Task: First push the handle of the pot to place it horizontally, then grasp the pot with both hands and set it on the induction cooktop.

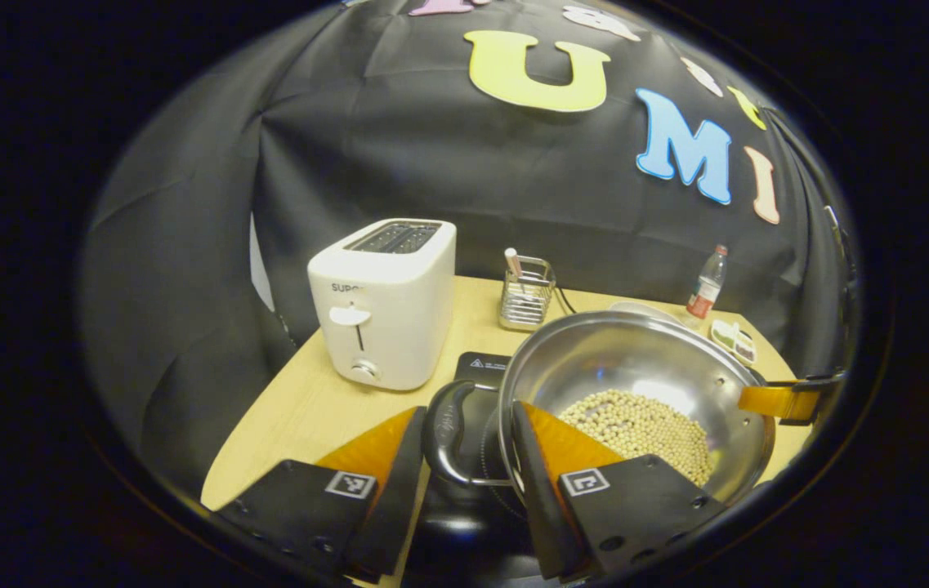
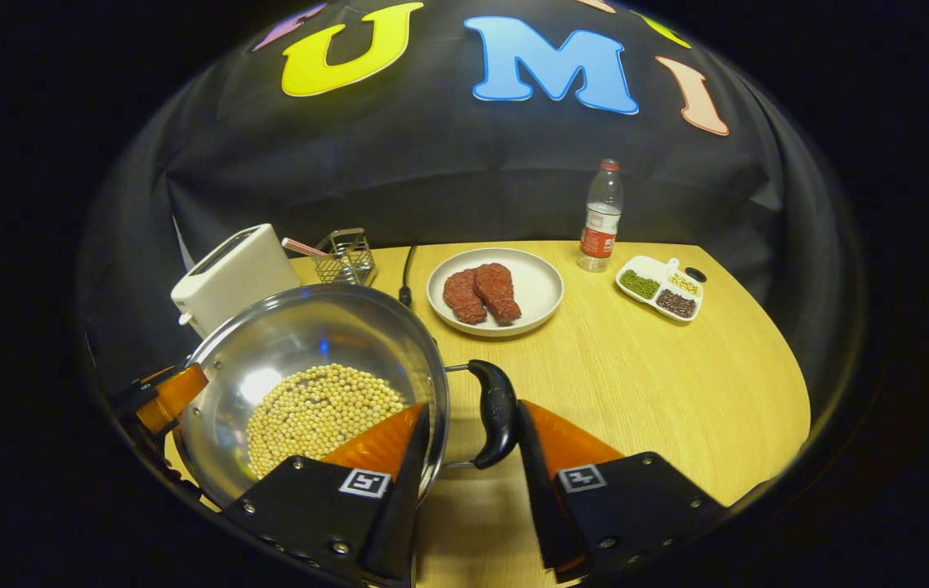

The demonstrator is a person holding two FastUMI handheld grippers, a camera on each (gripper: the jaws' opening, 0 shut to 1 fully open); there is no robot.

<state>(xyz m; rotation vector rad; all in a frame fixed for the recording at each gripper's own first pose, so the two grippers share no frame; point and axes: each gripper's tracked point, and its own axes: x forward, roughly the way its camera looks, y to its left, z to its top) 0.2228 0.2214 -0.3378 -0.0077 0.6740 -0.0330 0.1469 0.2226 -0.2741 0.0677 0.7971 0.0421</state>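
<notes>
Tools (image 1: pixel 464 445) (image 2: pixel 468 445) astride round, shiny steel pot (image 1: pixel 636 367)

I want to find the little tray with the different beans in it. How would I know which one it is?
Start at the wooden table and find the tall water bottle at the back. Just right of it sits a small white divided dish. Unlike the round plate holding two red meat pieces, it has separate sections of green, pale and dark beans.

The white toaster (image 1: pixel 383 302) carries a brand word on its front above the lever, cut off by glare after "SUPO". A warning triangle sign sits on the induction cooktop (image 1: pixel 480 365), its small print unreadable.
</notes>
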